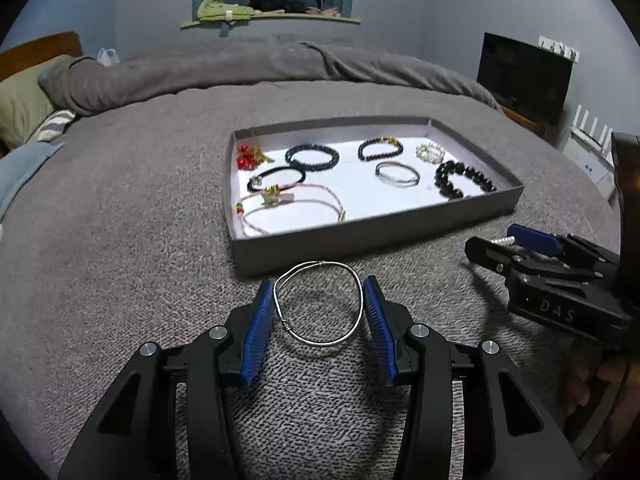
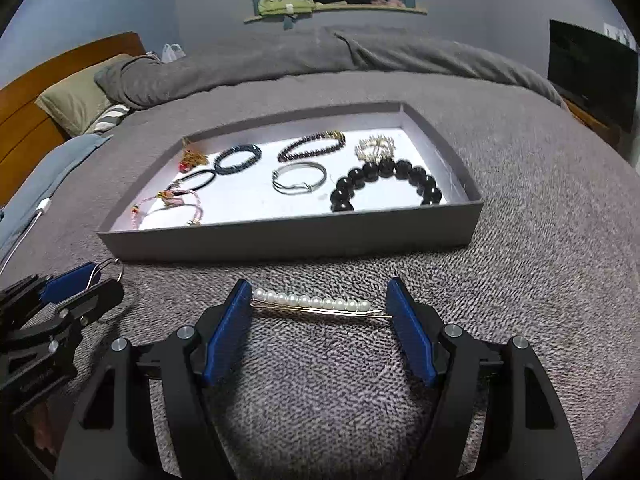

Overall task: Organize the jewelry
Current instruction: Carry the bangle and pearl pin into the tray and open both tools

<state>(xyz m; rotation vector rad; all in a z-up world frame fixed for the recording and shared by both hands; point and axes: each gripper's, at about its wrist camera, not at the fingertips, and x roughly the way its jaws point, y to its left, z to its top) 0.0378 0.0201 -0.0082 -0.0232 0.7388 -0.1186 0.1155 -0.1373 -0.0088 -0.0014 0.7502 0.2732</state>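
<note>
Silver bangle (image 1: 320, 304) clamped between left gripper (image 1: 319, 294) pads — off blanket.

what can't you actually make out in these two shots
- Large black bead bracelet: its near beads sit behind the tray front wall, right wrist view.
- Red charm cluster: too small to identify, left wrist view.
- Silver wire bangle: whether the left gripper pads press it or just flank it.
</note>
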